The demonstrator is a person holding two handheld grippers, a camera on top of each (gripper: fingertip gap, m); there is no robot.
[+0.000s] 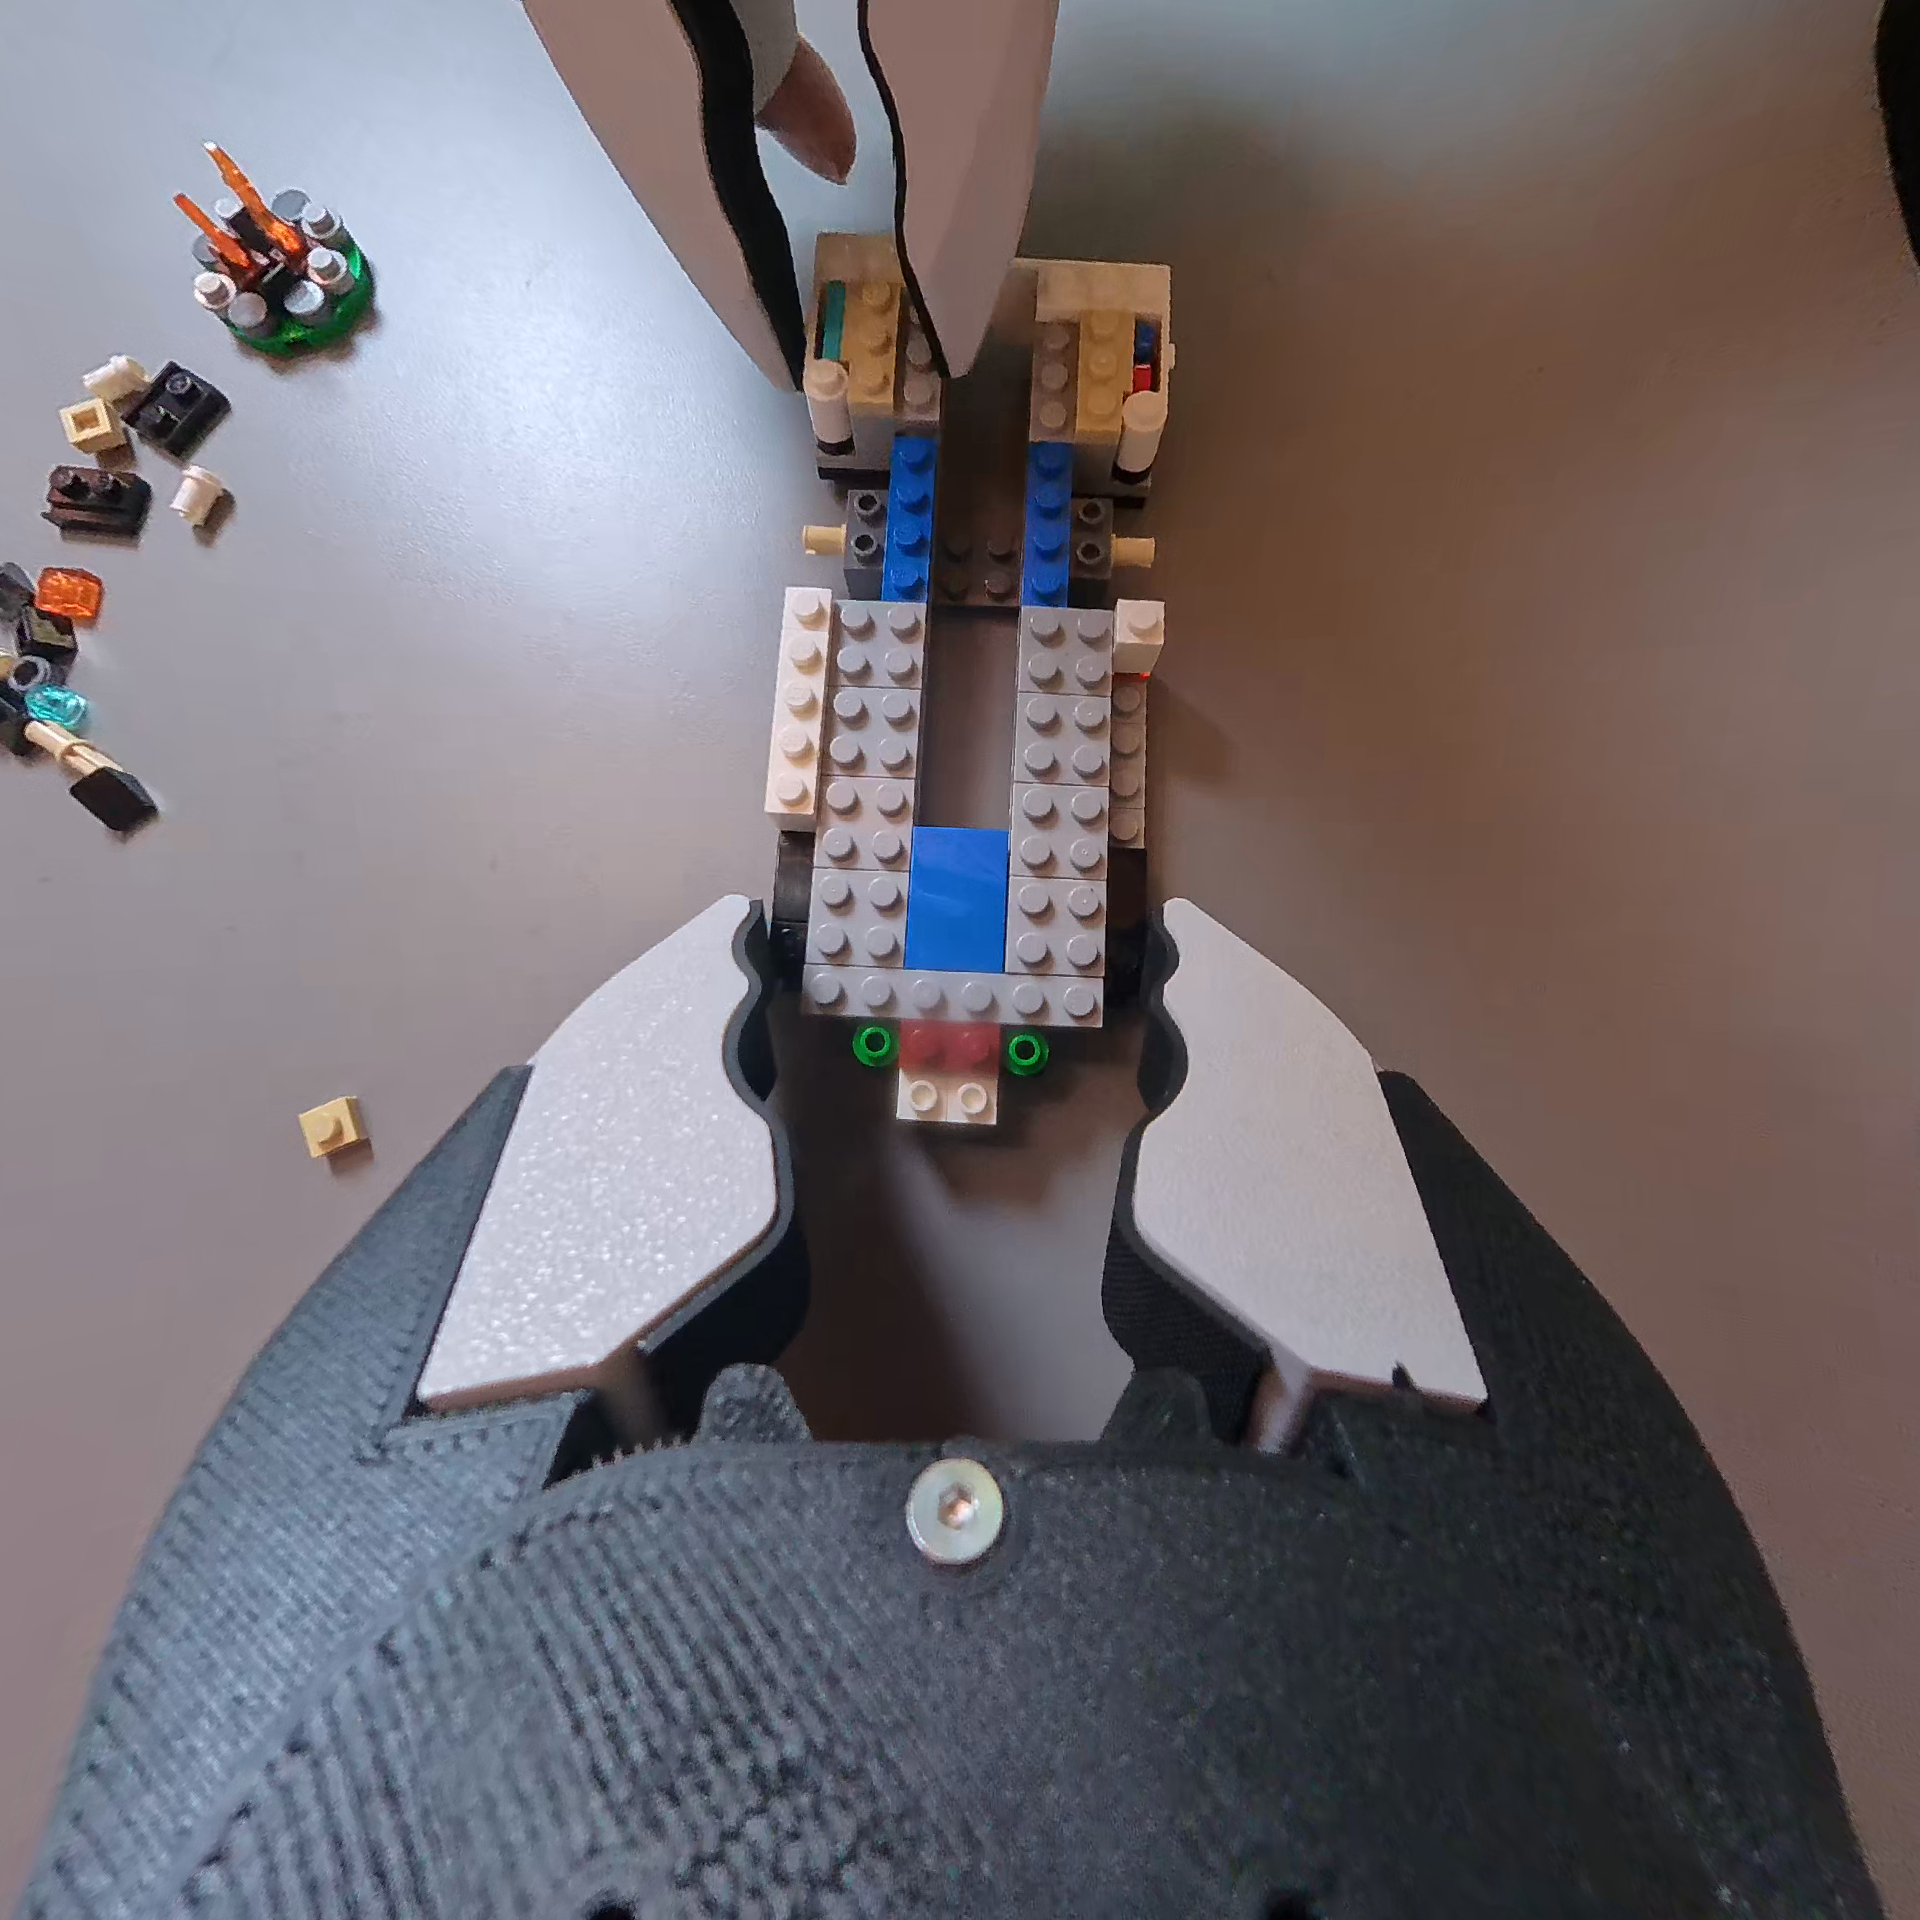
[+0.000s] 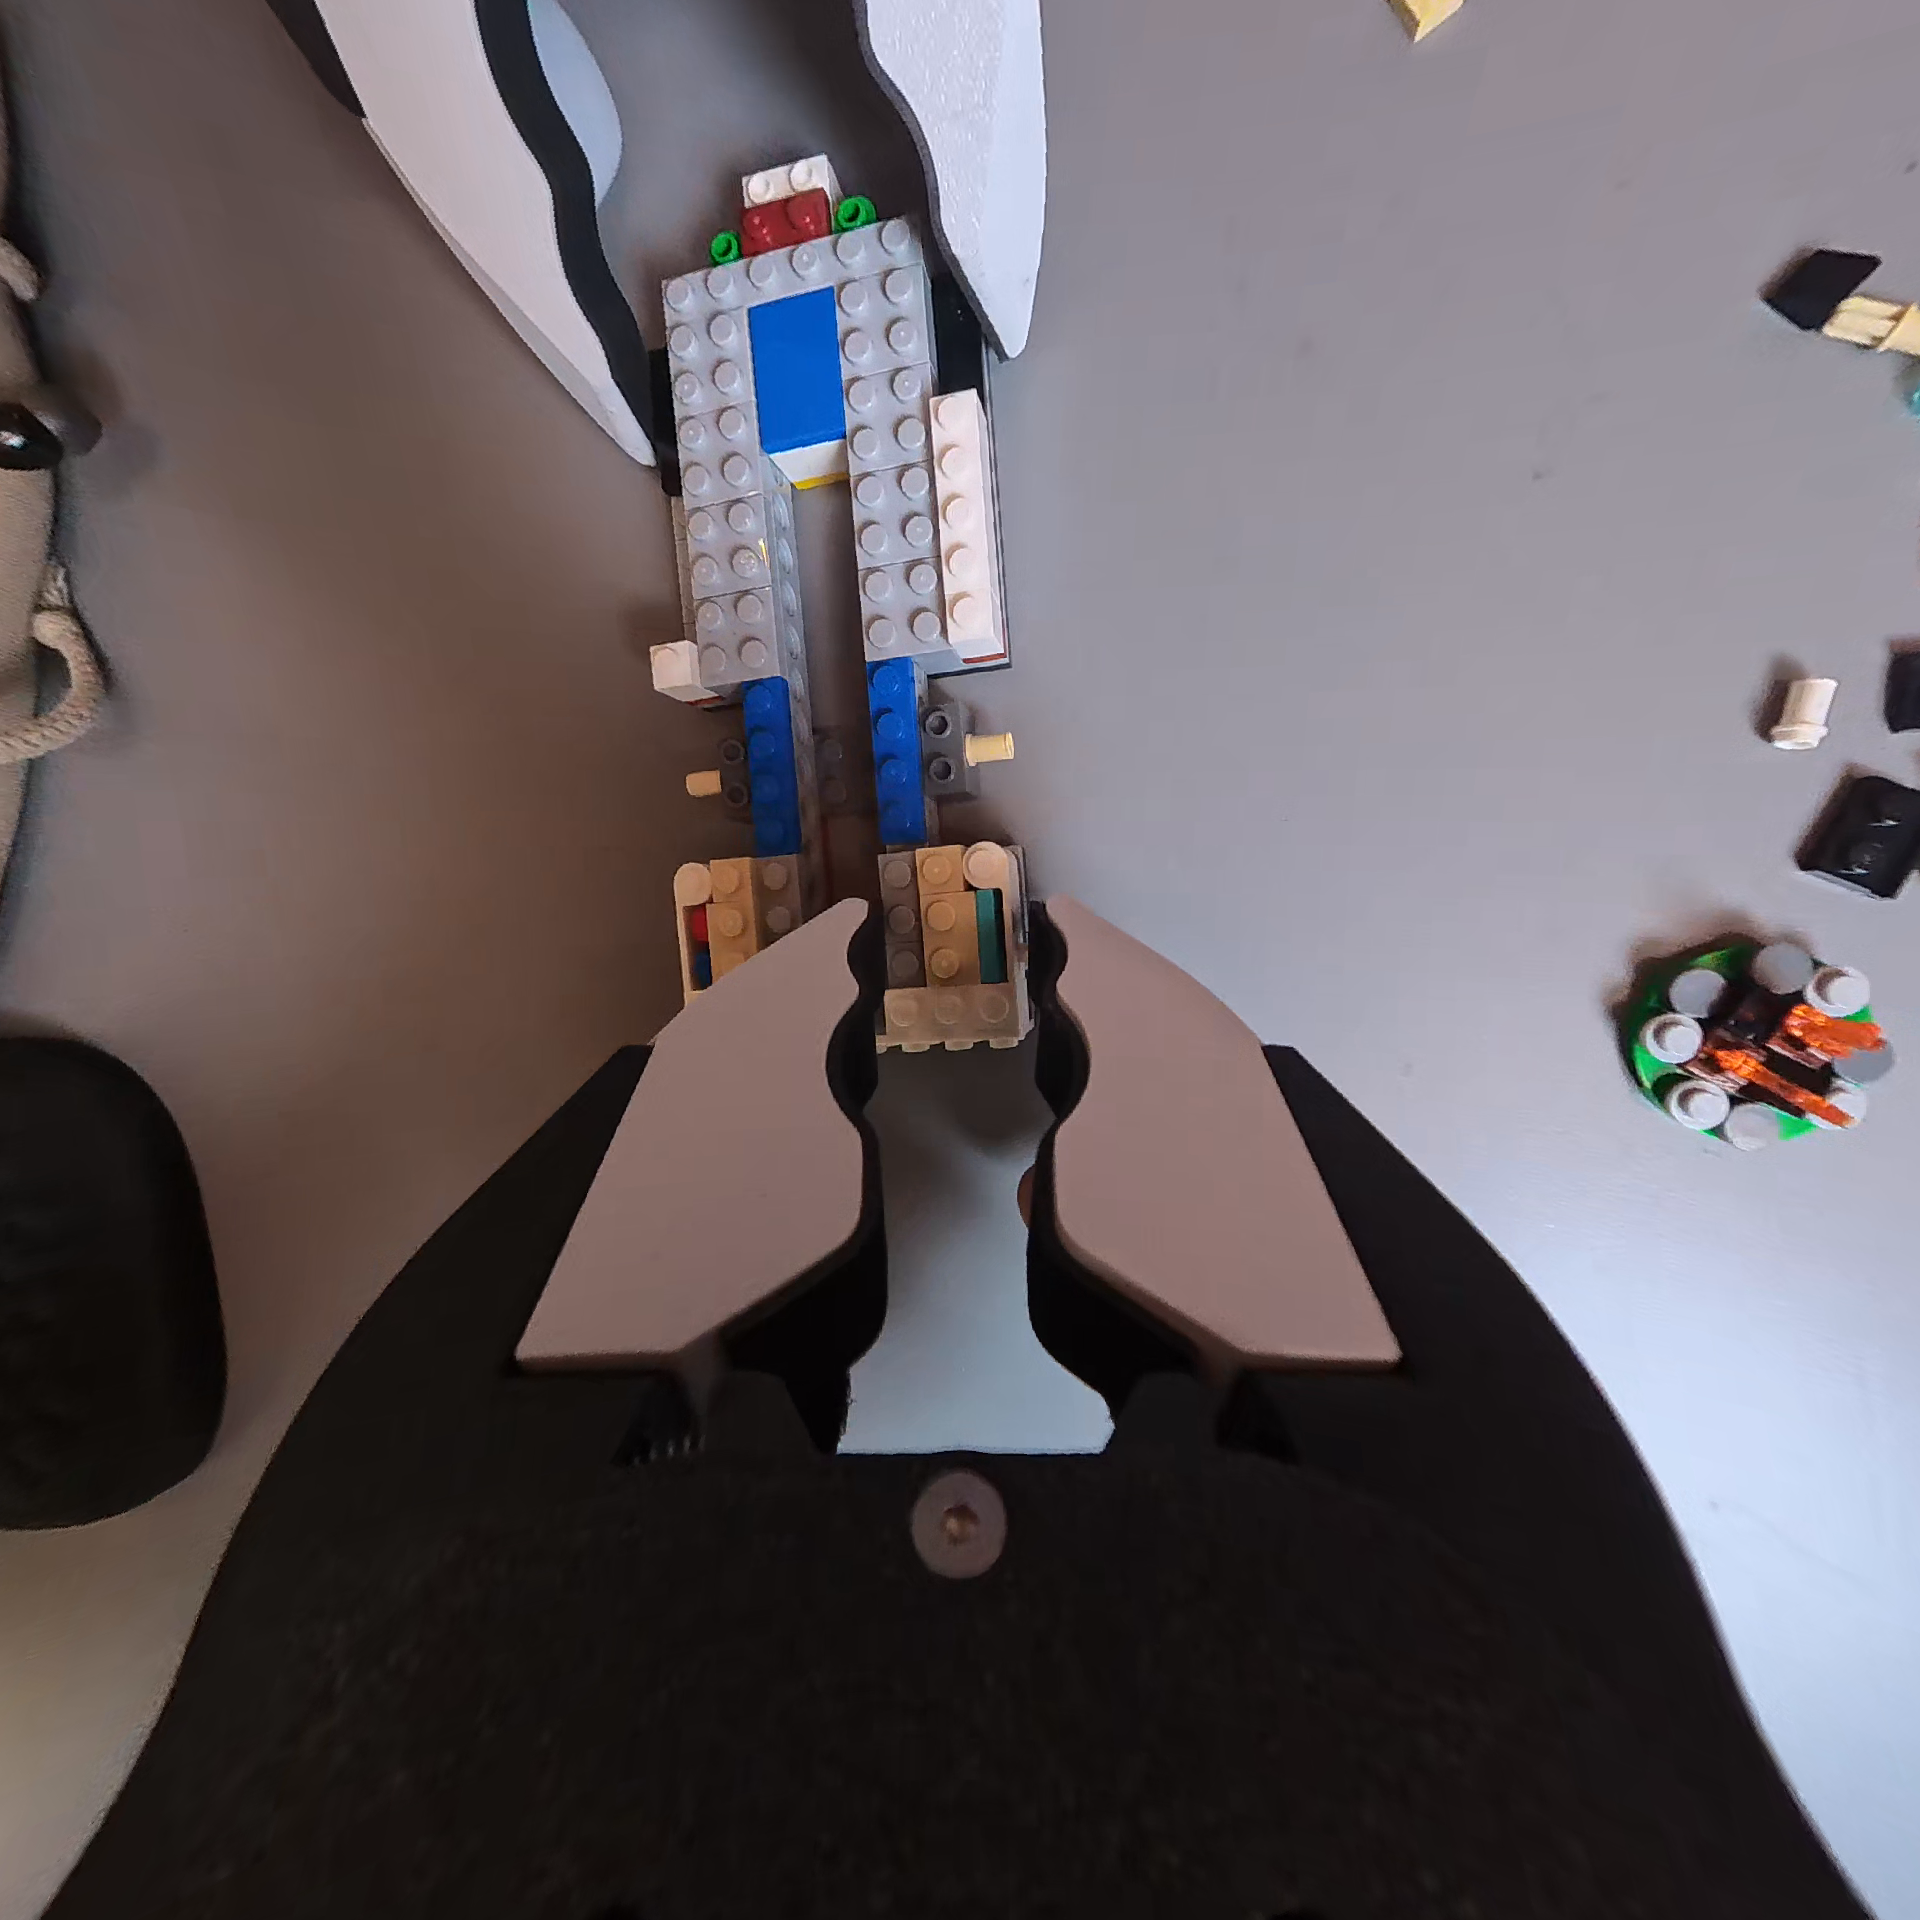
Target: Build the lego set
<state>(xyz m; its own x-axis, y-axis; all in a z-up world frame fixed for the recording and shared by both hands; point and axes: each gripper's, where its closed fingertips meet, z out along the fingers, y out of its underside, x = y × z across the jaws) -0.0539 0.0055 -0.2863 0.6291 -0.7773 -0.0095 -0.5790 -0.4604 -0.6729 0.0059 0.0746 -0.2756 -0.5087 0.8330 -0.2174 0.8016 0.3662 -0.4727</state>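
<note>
Partly covered by the right gripper's finger: tan block of the brick model. Cut off at the edges: black rounded object, black brick. Too small to identify: loose dark pieces.

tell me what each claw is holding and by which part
Both grip the brick model: the left claw clamps the sides of its grey studded end, the right claw one tan block at the opposite end.

I seem to be at a hobby or play table: a plain grey surface ahead of my grippers, a half-built brick model, loose toy pieces scattered to my left.
</note>
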